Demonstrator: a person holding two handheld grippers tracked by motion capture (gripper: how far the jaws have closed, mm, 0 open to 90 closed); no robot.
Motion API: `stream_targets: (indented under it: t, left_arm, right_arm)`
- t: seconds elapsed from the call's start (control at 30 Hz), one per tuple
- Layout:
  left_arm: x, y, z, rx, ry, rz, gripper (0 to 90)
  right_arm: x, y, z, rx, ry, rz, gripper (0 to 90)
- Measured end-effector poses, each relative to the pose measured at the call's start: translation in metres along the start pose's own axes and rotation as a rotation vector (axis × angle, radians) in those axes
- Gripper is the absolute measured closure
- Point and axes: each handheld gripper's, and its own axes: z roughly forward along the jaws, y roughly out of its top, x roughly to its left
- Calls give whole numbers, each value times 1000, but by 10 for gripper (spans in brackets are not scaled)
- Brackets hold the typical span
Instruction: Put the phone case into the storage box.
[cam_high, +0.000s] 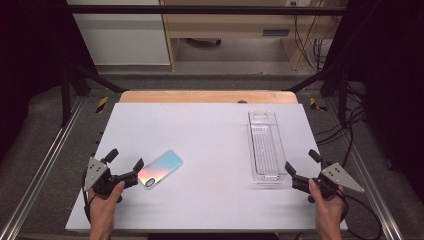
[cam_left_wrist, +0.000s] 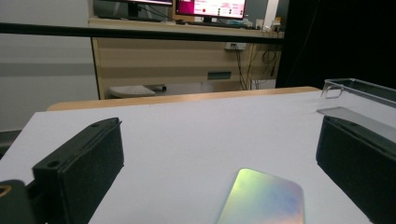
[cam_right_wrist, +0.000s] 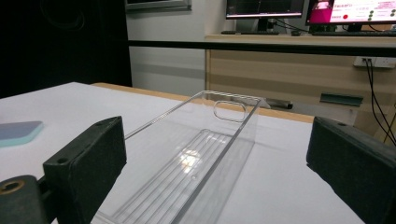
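A phone (cam_high: 159, 168) with an iridescent pink-to-blue back lies flat on the white table (cam_high: 200, 140), left of centre. My left gripper (cam_high: 124, 159) stands open just to its left, near the table's front edge, with nothing between its jaws; in the left gripper view the phone (cam_left_wrist: 262, 197) lies just ahead. A long clear plastic tray (cam_high: 265, 146) lies lengthwise at the right, and it is empty. My right gripper (cam_high: 301, 162) is open just behind the tray's near end. In the right gripper view the tray (cam_right_wrist: 196, 163) runs away between the jaws.
A wooden strip (cam_high: 207, 96) edges the table's far side. Metal rails (cam_high: 45, 155) run along both sides, with loose cables (cam_high: 350, 120) at the right. Shelving and monitors (cam_right_wrist: 355, 11) stand beyond the table.
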Motion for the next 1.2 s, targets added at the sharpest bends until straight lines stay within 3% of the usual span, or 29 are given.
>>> stream_targets:
  t: [0.17, 0.37, 0.5, 0.67, 0.83, 0.97, 1.03, 1.1, 1.13, 1.2]
  left_arm:
    - [0, 1, 0, 18, 18, 0, 16]
    - [-6, 8, -1, 45, -3, -4, 13]
    - [-10, 12, 3, 50, -10, 40, 12]
    - [-7, 11, 22, 73, -30, 48, 13]
    - [5, 12, 43, 138, -32, 44, 15]
    - [11, 10, 50, 187, -22, 19, 66]
    - [10, 11, 49, 207, -14, 7, 159]
    - [9, 11, 48, 210, -15, 16, 198]
    - [7, 11, 47, 219, -7, 31, 294]
    - [5, 11, 46, 236, -20, 33, 345]
  right_arm:
    - [0, 0, 0, 8, -11, -15, 45]
    - [6, 3, -6, 1, -12, -35, 44]
    - [5, 3, -7, 3, -18, -34, 40]
    - [3, 3, -6, 6, -22, -27, 37]
    - [1, 3, -6, 2, -28, -17, 37]
    - [1, 4, -3, -11, -37, -8, 37]
    - [1, 2, -1, 4, -35, -16, 37]
    - [2, 1, -1, 12, -34, -17, 37]
    - [2, 0, -2, 19, -31, -18, 37]
    - [2, 1, -3, 16, -28, -23, 37]
